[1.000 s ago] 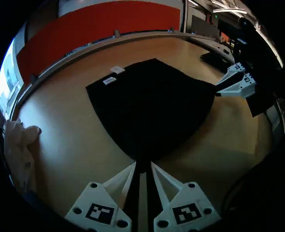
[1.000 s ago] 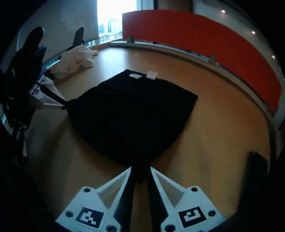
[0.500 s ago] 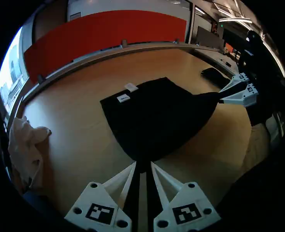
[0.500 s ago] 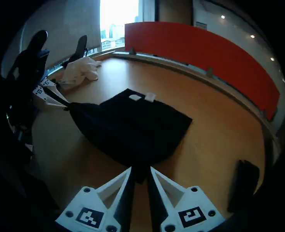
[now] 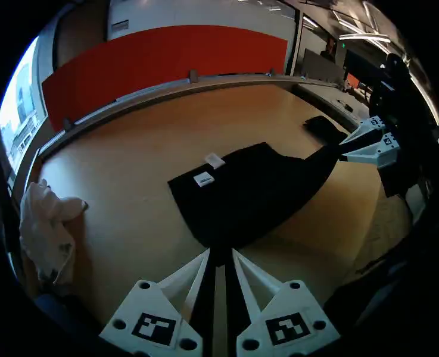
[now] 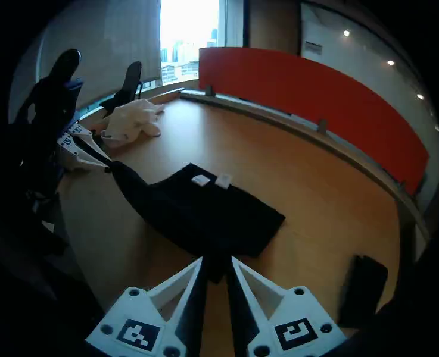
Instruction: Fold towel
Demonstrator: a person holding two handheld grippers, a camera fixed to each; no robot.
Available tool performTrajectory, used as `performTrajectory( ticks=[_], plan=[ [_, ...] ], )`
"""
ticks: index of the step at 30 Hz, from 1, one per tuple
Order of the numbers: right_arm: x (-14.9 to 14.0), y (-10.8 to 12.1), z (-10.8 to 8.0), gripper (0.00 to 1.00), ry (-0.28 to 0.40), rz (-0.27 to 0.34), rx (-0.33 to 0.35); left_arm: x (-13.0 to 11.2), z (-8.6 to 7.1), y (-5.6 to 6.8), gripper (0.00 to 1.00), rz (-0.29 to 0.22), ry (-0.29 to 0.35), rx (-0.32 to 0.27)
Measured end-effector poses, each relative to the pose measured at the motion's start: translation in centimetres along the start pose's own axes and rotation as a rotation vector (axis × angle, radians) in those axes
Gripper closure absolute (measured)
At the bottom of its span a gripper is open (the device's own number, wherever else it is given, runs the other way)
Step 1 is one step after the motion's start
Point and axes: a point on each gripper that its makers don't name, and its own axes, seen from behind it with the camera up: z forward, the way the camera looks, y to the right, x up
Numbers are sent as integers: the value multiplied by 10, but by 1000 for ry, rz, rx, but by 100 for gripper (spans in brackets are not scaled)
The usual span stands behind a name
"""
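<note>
Left tongs (image 5: pixel 221 253): closed to a narrow slit at bottom centre of the left gripper view, with a corner of the black towel (image 5: pixel 249 190) pinched between both fingers. Right tongs (image 6: pixel 216 262): same condition at bottom centre of the right gripper view, both fingers nipped on the other near corner. Each pair also shows in the other's view at mid-height near the frame edge, with cloth drawn taut to its tips. The towel's near edge is raised off the tabletop (image 5: pixel 130 154) and sags between the two grips; its far part lies flat at frame centre, two white tags (image 5: pixel 204 178) on the far edge. A pale cloth heap (image 5: pixel 46 232) sits at lower left of the left gripper view, well apart from the towel. Judged step: first fold, near edge lifted and not yet laid over. The next move calls for carrying both corners forward together at level height, setting them down on the far corners, edges matched, then opening.
</note>
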Motion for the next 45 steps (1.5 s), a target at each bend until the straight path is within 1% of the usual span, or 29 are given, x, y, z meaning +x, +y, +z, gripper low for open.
performTrajectory(
  ticks=[8,11,15,20,24,28,38,45],
  plan=[
    [7,-8,-15,80,3,5,16,5,-18,6,90,-13,-1,-15],
    [7,-9,-18,80,4,10,21,5,-21,6,90,-13,0,-17],
    [5,-9,-16,80,-1,12,23,4,-20,7,90,-16,-3,-16],
    [3,-6,-11,80,-10,-1,16,5,-14,6,90,-19,-2,-11],
    [4,1,-3,80,-15,-4,13,11,-5,0,90,-28,5,0],
    [6,11,10,80,-24,-3,10,18,6,-7,90,-40,13,14],
    [7,38,47,80,-67,2,12,30,46,-28,90,-44,5,42],
    [-1,48,67,80,-100,11,14,28,70,-34,90,-43,-15,35]
  ],
)
